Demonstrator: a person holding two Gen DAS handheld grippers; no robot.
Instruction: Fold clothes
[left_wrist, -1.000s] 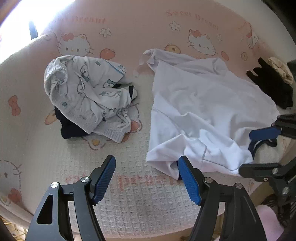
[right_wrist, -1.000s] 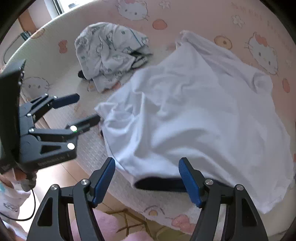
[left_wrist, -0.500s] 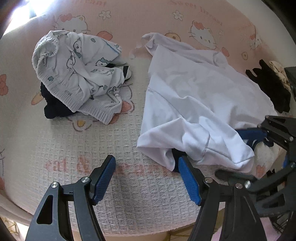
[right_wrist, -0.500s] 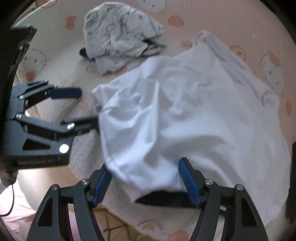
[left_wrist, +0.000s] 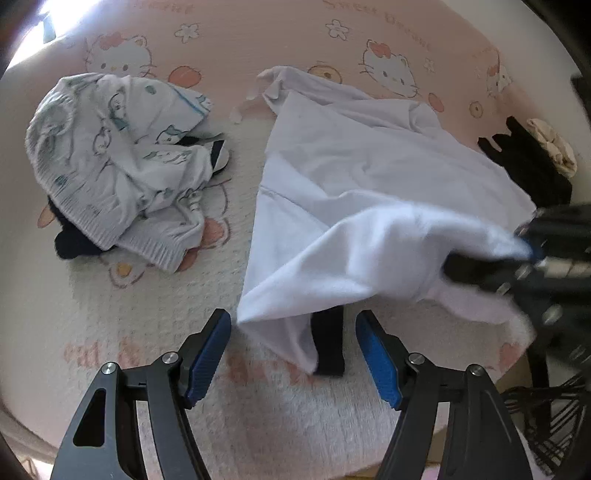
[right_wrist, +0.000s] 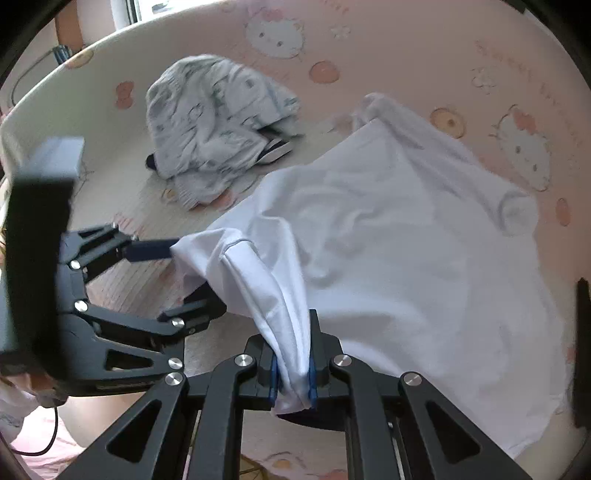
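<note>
A crumpled white cotton T-shirt (right_wrist: 388, 236) lies spread on a pink and cream cartoon-cat bedspread (left_wrist: 258, 44), filling the bed from the centre toward 3 o'clock in the left wrist view. The right gripper (right_wrist: 293, 373) is closing, its blue-padded fingers (right_wrist: 312, 369) already pinching a bunched fold of the shirt's near hem, which rises off the bed. The left gripper (left_wrist: 293, 350) stands open at 6 o'clock, its fingers (left_wrist: 208, 350) apart either side of the shirt's lower corner and a black strip of fabric (left_wrist: 328, 343) beneath it, not pressing on either. At 10 o'clock a rumpled pale grey printed knit garment (left_wrist: 118, 162) lies over something dark (left_wrist: 70, 243). A black garment (left_wrist: 528, 166) lies at 2 o'clock.
</note>
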